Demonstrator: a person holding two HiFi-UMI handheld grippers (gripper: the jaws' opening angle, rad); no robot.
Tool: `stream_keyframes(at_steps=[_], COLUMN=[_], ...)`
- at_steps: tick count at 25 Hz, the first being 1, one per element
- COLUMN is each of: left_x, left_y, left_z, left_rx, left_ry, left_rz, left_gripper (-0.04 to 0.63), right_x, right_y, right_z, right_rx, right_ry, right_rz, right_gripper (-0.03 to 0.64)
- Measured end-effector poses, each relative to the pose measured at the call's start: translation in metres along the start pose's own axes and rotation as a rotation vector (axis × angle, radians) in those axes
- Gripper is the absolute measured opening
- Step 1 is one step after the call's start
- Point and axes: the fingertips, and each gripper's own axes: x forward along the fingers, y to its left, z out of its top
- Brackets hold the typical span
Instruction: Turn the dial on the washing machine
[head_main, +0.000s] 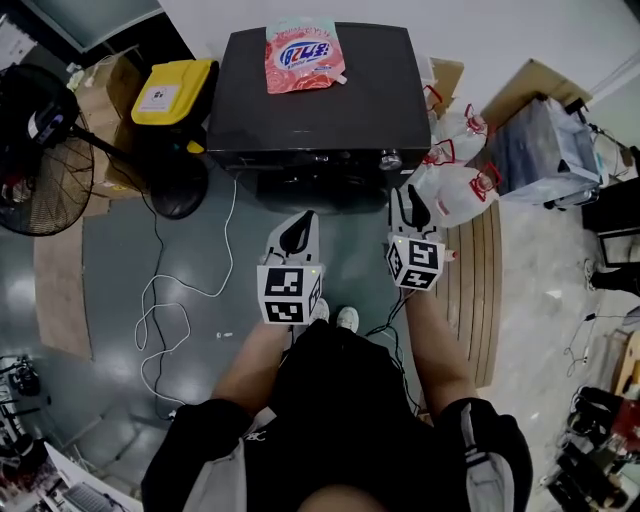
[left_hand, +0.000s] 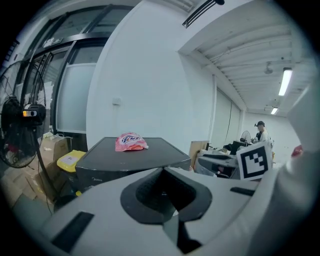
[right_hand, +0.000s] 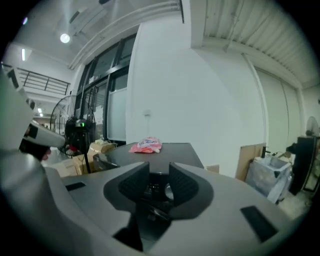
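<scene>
The black washing machine (head_main: 320, 115) stands ahead, with a pink detergent pouch (head_main: 303, 55) lying on its top. Its round dial (head_main: 390, 158) sits at the right end of the front panel. My right gripper (head_main: 409, 200) hovers just short of the dial, slightly to its right. In the right gripper view, that gripper (right_hand: 159, 176) is open, and the dial (right_hand: 168, 190) shows through the gap beyond the pads, untouched. My left gripper (head_main: 294, 232) hangs lower in front of the machine's door; its jaws (left_hand: 162, 172) meet with nothing in them.
A yellow-lidded bin (head_main: 172, 90) stands left of the machine, and a black floor fan (head_main: 45, 170) further left. White bags with red handles (head_main: 455, 190) crowd the machine's right side. A white cable (head_main: 165, 300) loops over the floor at left.
</scene>
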Motion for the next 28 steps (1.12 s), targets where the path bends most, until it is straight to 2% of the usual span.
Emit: stream_keyframes(at_steps=[6,10,12,18,28], left_x=[0.022,0.036,0.041,0.051,0.046], left_y=[0.013,0.025,0.028,0.036,0.048], left_z=[-0.024,-0.048,-0.057,-0.071,-0.081], left_rx=[-0.004,-0.024,-0.030,-0.038,-0.037], left_ry=[0.052,0.088,0.100,0.111,0.124], left_rz=[0.000,0.017,0.024,0.040,0.062], left_gripper=[0.009,0.009,0.009,0.009,0.009], right_x=[0.056,0.089,0.102,0.124,0.133], right_y=[-0.009,-0.020,-0.024,-0.032,-0.034], right_z=[-0.046,-0.076,-0.090,-0.119,-0.126], right_rx=[-0.246,-0.406,-0.457,-0.510,-0.505], right_ry=[0.088,0.136,0.145,0.157,0.142], right_rz=[0.001,-0.045,-0.073,-0.118,-0.139], right_gripper=[0.204,0.259,0.261,0.261,0.268])
